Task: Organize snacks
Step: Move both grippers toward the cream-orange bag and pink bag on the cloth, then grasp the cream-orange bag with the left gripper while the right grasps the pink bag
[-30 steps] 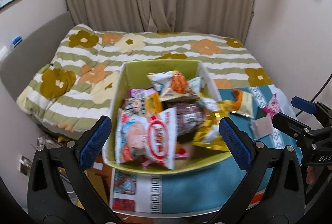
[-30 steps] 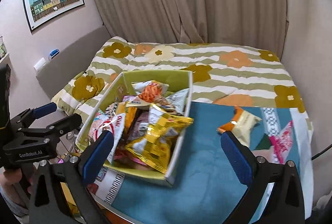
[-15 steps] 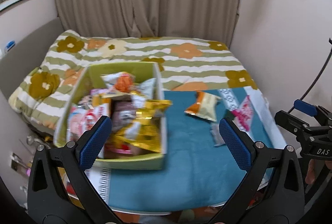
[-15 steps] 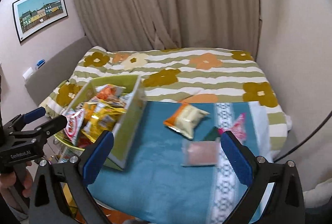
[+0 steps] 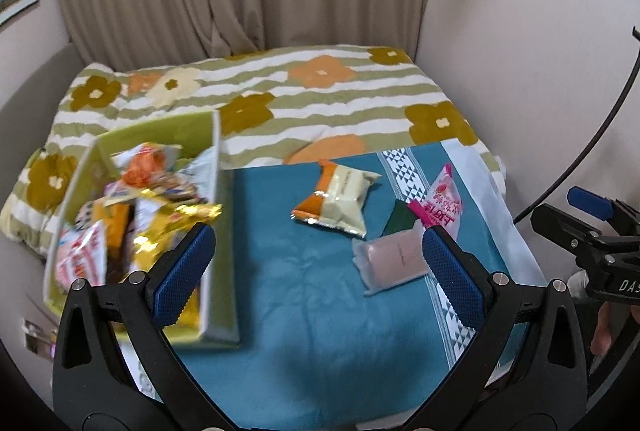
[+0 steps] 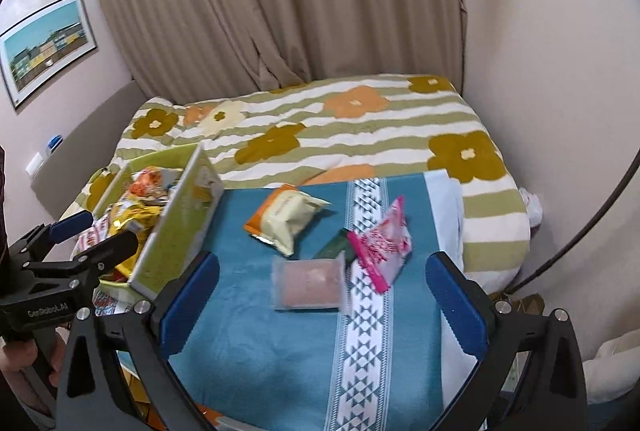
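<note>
Teal cloth [image 5: 304, 271] covers the table where both hand-held grippers, left [image 5: 320, 275] and right [image 6: 324, 307], hover with jaws apart and empty; beyond lie four crinkly snack packets [image 5: 340, 199], a packed green box [image 5: 216, 215] at left.

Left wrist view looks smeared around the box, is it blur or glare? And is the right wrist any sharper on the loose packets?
Left wrist view: motion blur, not glare; the green box and its snacks streak, the orange packet stays fairly crisp. Right wrist view: the pale pink packet is smeared at its edges, the bright pink one is soft. Both views: fisheye bending at the rim.
</note>
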